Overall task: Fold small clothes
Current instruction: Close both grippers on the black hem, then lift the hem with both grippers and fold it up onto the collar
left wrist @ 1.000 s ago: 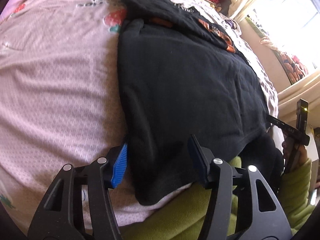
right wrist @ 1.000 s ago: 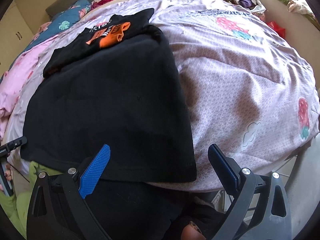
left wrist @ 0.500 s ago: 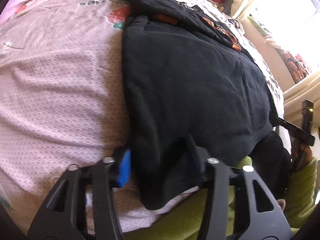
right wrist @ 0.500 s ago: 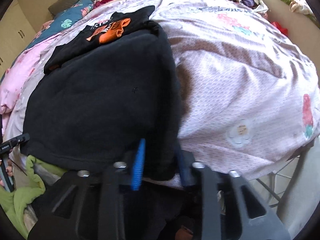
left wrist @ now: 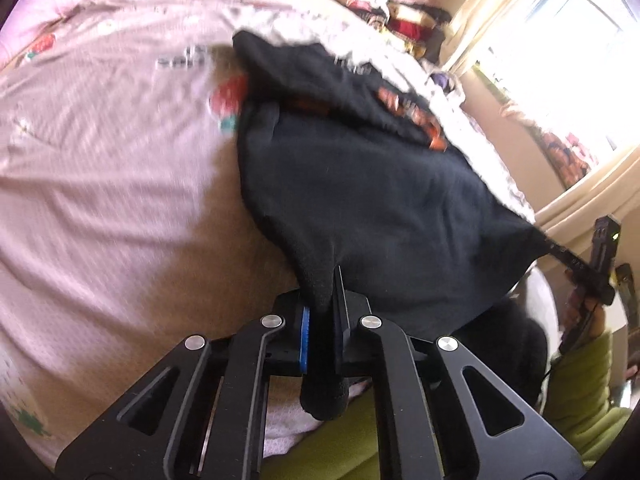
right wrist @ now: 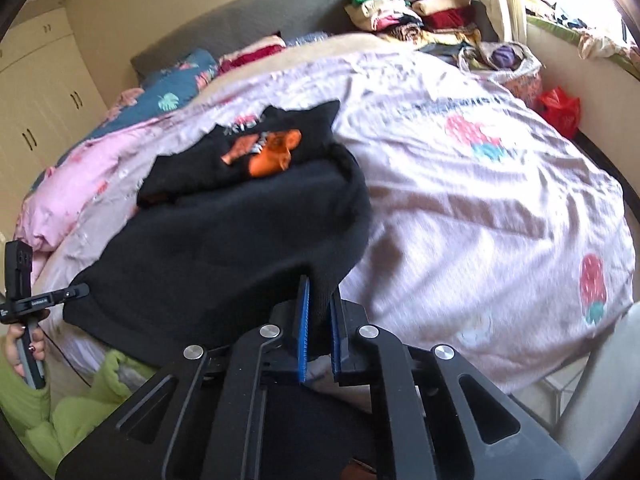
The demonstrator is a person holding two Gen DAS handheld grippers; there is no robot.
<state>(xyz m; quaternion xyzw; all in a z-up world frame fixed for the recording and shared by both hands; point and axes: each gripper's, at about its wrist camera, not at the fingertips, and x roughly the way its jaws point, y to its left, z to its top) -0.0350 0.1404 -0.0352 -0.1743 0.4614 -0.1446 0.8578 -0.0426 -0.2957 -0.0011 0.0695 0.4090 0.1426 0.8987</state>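
A black garment [left wrist: 372, 200] with an orange print [right wrist: 272, 152] lies on the pink bedspread [left wrist: 100, 184]; it also shows in the right wrist view [right wrist: 224, 236]. My left gripper [left wrist: 322, 304] is shut on its near left hem corner and lifts it. My right gripper [right wrist: 318, 308] is shut on the near right hem corner, also raised. The near hem hangs stretched between the two grippers above the bed edge.
Bedspread [right wrist: 480, 208] stretches wide to the right. Stacked folded clothes [right wrist: 412, 12] sit at the head of the bed near a window. A red bag [right wrist: 560, 108] lies by the wall. A green-sleeved arm [right wrist: 32, 400] holds the other handle.
Both grippers closed on the near hem corners of the black garment and lifted them up off the bed; the views tilted upward toward the headboard.
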